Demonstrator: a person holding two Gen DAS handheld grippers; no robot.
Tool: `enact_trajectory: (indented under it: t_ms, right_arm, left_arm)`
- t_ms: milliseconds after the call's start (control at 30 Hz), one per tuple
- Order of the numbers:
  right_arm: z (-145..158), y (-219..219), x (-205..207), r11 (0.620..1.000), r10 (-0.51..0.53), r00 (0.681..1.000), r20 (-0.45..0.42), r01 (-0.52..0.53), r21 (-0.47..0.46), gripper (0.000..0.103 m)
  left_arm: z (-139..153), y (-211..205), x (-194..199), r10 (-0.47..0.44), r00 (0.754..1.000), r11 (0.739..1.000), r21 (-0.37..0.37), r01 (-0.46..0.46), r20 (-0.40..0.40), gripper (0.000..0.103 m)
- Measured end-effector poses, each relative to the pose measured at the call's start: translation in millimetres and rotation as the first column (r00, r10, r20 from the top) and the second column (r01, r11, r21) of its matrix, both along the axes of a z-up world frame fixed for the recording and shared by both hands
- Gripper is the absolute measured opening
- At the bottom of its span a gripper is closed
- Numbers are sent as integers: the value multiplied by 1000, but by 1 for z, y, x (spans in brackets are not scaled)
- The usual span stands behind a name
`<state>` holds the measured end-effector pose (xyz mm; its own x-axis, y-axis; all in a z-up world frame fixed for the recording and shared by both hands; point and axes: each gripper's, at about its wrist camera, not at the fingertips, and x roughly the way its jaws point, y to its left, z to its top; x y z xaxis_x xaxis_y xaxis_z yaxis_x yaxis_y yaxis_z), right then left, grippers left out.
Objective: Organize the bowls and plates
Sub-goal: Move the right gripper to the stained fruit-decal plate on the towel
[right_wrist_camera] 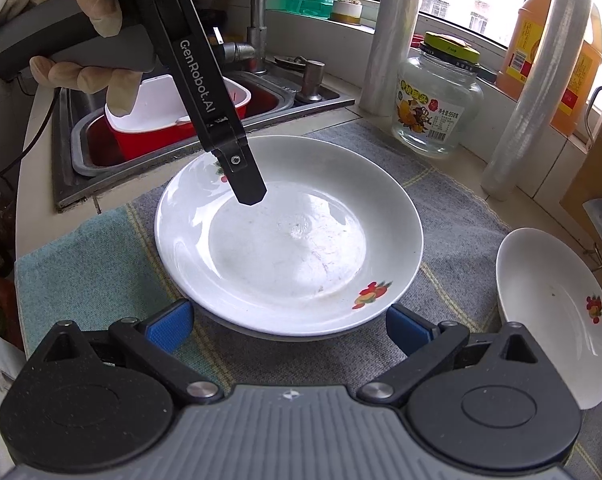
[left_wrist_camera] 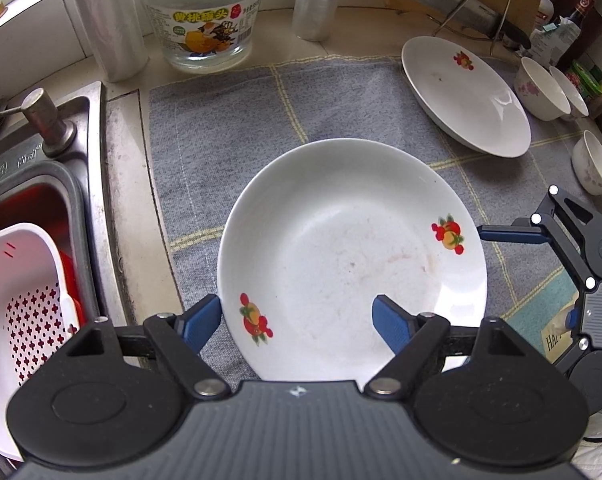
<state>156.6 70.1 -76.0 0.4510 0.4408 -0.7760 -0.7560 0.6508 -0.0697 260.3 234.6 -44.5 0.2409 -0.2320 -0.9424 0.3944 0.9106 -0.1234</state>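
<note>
Left gripper point(left_wrist_camera: 297, 320), jaws apart around the rim of a round glossy plate point(left_wrist_camera: 353, 256) on woven cloth point(left_wrist_camera: 229, 128). Right gripper point(right_wrist_camera: 289, 330) gapes, empty, with that plate just ahead, a second plate point(right_wrist_camera: 557, 320) rightward.

The near rim of the white plate point(left_wrist_camera: 353, 248) is hidden behind the left gripper point(left_wrist_camera: 299, 320) body. In the right wrist view, a second plate point(right_wrist_camera: 557, 320) is cut off at the picture's right edge. The far bowls point(left_wrist_camera: 541, 88) partly hide one another. The jar point(left_wrist_camera: 203, 12) loses its top to the frame edge. The gloved hand point(right_wrist_camera: 73, 20) is cropped at the top.
</note>
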Motion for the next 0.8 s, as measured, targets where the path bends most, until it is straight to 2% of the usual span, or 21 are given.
enact_trajectory:
  t_ms: [233,433,500,800]
  right_arm:
    - [9,-7,-2,1000,-28,999,22,27,10,103]
    - [16,-20,-4,997,-77,996,41,76,32,103]
    - [19,-28,-6,995,-95,994,45,93,40,103]
    - [32,-87,-20,984,-179,980,87,177,33,103]
  left_arm:
    - [14,-2,-15,-3,990,999,-45,9,138,86]
    - [26,-16,-31,4,966,999,-54,11,257,89]
    - [32,-24,-39,3,956,998,-57,14,293,93]
    - [41,-85,-81,35,920,997,-75,-6,390,93]
